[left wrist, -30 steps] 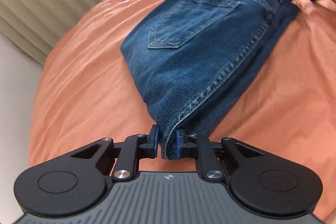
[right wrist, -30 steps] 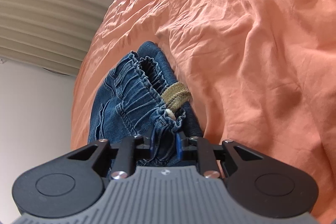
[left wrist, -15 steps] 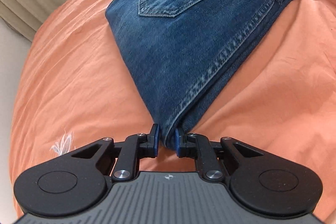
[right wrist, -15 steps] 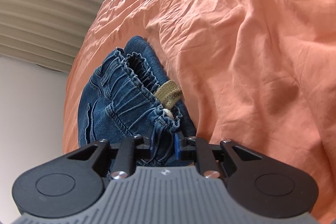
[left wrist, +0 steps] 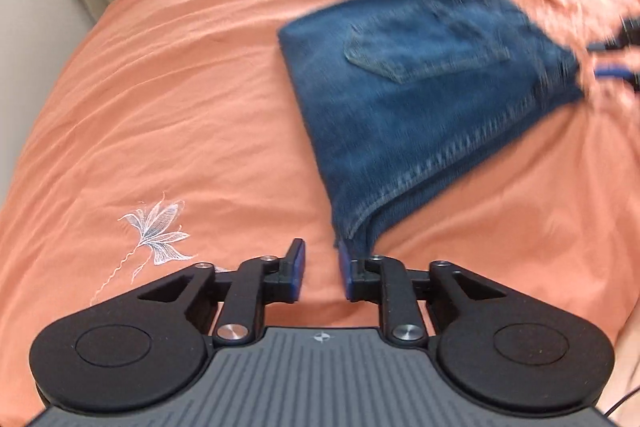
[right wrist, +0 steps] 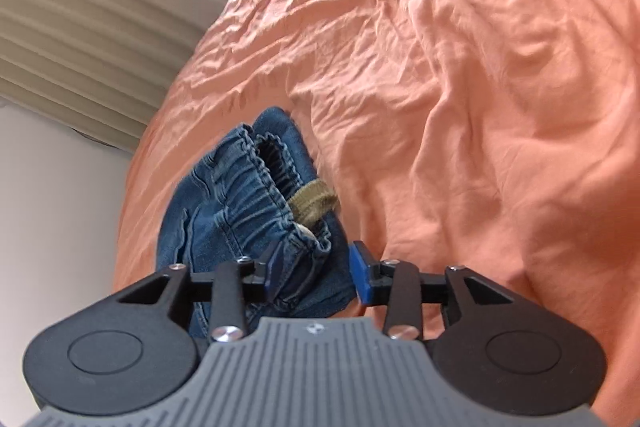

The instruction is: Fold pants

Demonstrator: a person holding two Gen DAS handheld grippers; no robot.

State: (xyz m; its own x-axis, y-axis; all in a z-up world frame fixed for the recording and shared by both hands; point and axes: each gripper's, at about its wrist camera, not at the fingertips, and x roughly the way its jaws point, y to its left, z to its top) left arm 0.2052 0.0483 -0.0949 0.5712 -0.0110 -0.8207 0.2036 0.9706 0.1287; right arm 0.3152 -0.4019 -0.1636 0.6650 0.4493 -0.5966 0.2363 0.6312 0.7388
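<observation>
Folded blue jeans [left wrist: 420,107] lie on the orange bed sheet [left wrist: 200,87], back pocket up, blurred by motion. My left gripper [left wrist: 320,269] sits just off their near corner. Its jaws are opening, with only sheet showing between them, and the corner lies by the right pad [left wrist: 345,267]. In the right wrist view the elastic waistband [right wrist: 256,195] with a tan drawstring [right wrist: 314,205] lies between the fingers of my right gripper [right wrist: 316,273]. Those jaws are opening too, and the right pad [right wrist: 362,277] stands off the cloth. The right gripper [left wrist: 616,61] also shows at the jeans' far corner.
A white embroidered flower [left wrist: 156,231] marks the sheet left of my left gripper. Beige pleated curtains [right wrist: 80,27] hang beyond the bed's far edge above a pale wall [right wrist: 52,207]. The rumpled orange sheet [right wrist: 460,87] spreads wide to the right.
Both grippers were shut on the jeans and have opened and let go. The left one has rolled and drawn back from the near corner. The right one has lifted slightly.
</observation>
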